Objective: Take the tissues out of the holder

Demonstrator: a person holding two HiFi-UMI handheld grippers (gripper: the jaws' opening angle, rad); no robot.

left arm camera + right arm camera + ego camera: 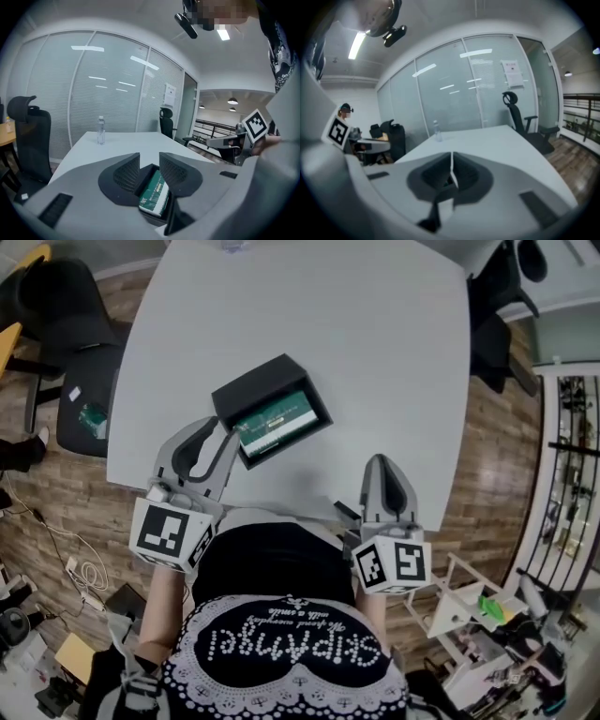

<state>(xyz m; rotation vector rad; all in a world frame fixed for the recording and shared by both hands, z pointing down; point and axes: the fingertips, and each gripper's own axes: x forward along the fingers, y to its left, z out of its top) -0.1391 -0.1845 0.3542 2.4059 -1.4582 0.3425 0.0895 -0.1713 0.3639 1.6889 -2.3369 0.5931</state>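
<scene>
Setting: meeting room with glass walls; a white tabletop (375, 381) carries the work.
Holder: black open box (258, 390) lying askew near the tabletop's near edge, left of the middle.
Tissues: green pack (277, 423) lying inside the holder, not yet lifted out.
Left claw: (149, 161) jaws partly apart, aimed at the pack, which shows in the gap just beyond them; the pads press on nothing.
Right claw: (452, 164) jaws together and empty, at the near edge toward the right corner, well apart from the holder.
Step in hand: judged to be the approach for the first grasp of the pack.
Next move: probably the left claw goes forward until its pads straddle the pack's near end, then closes; the right claw may need to steady the holder.
Surroundings: water bottle (100, 130) at the far edge; black chairs (80, 362) beside the left edge.
Obstacles: only the holder's raised walls, which crowd the pack's sides.
</scene>
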